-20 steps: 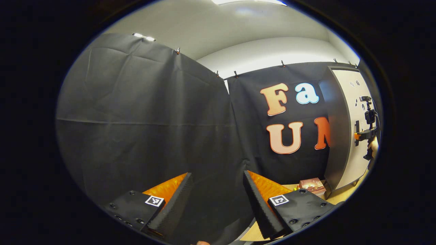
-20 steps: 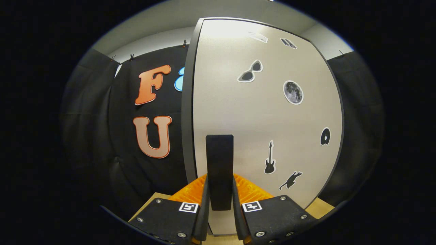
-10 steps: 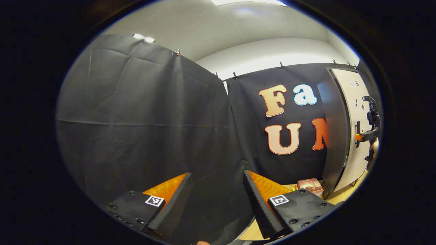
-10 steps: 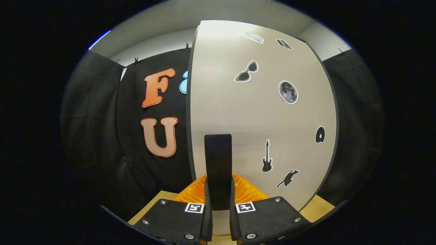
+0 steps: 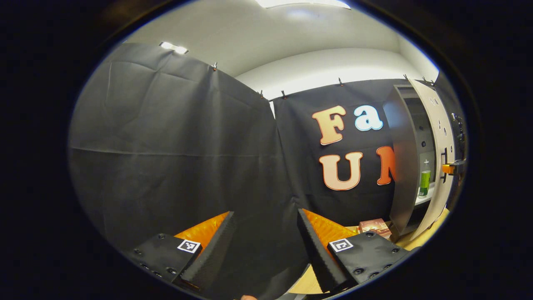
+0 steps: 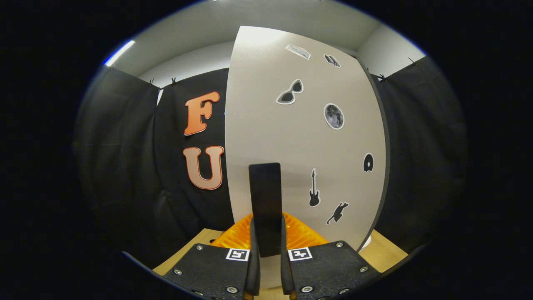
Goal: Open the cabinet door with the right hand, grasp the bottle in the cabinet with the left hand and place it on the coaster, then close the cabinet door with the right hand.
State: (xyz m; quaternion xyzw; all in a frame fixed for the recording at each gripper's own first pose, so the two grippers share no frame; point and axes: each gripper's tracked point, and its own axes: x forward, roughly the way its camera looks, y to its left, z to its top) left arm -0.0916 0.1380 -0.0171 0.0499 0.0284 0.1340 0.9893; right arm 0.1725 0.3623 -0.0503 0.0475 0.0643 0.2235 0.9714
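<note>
The right hand-held gripper [image 6: 266,266] is clamped on the cabinet door's handle [image 6: 265,208], presumably to swing the door [image 6: 300,158] wide. Inside the cabinet [image 5: 406,166], the green bottle [image 5: 424,182] stands on a shelf. The left hand-held gripper [image 5: 266,246] waits well away, fingers apart.

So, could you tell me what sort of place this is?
Likely a staged recording booth rather than a real home: black cloth clipped up as walls, one sticker-covered cabinet door on a wooden table, and the handheld right gripper clamping the door's handle.
</note>
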